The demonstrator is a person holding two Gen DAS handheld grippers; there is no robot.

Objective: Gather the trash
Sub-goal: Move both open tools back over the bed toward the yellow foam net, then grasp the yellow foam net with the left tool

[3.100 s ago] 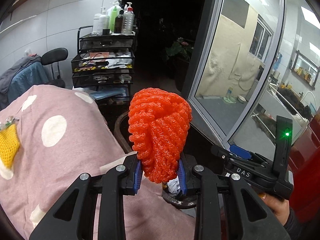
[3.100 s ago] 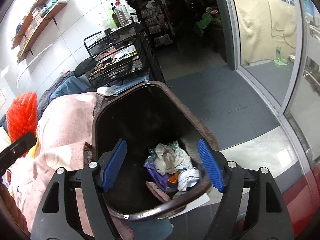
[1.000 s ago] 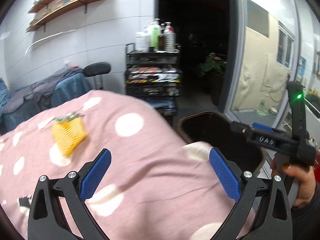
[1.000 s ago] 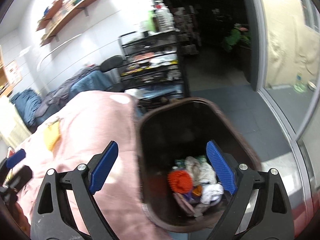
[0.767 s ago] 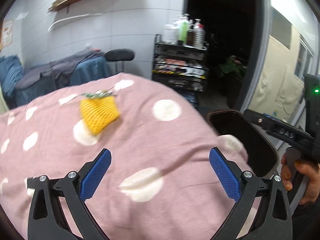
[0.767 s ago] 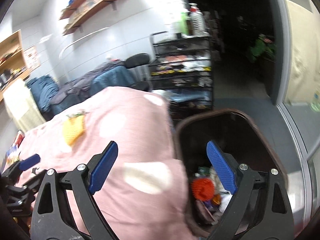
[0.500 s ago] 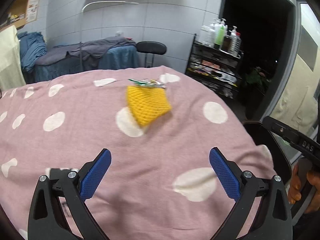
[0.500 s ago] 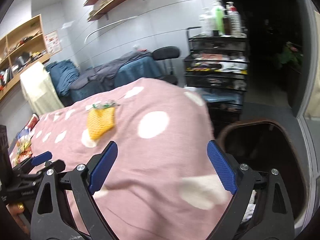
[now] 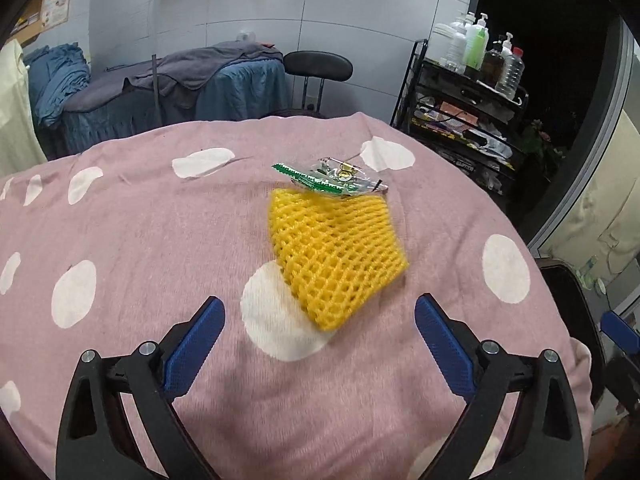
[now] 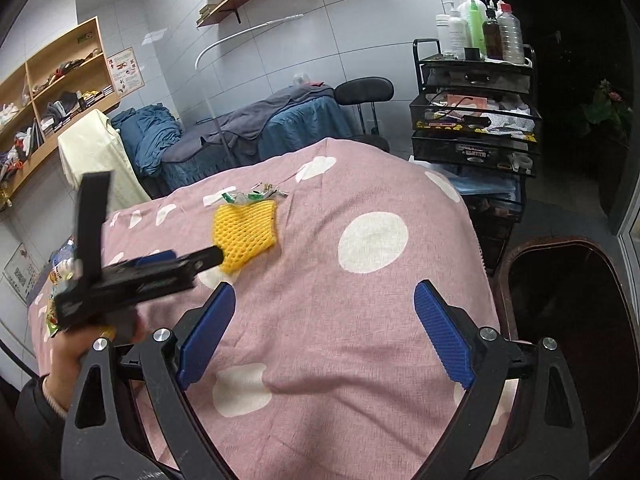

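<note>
Both grippers spread wide, empty; left gripper (image 9: pixel 316 344) low over pink dotted blanket (image 9: pixel 140 240), right gripper (image 10: pixel 324 332) likewise, nearer brown bin (image 10: pixel 568 292); yellow foam net (image 9: pixel 336 256) flat on blanket just ahead of left fingers, slightly right of centre; long axis near-to-far, narrow corner toward gripper; green-clear wrapper (image 9: pixel 332 174) touching far edge; vs 0.5 s ago net closer, more centred.
</note>
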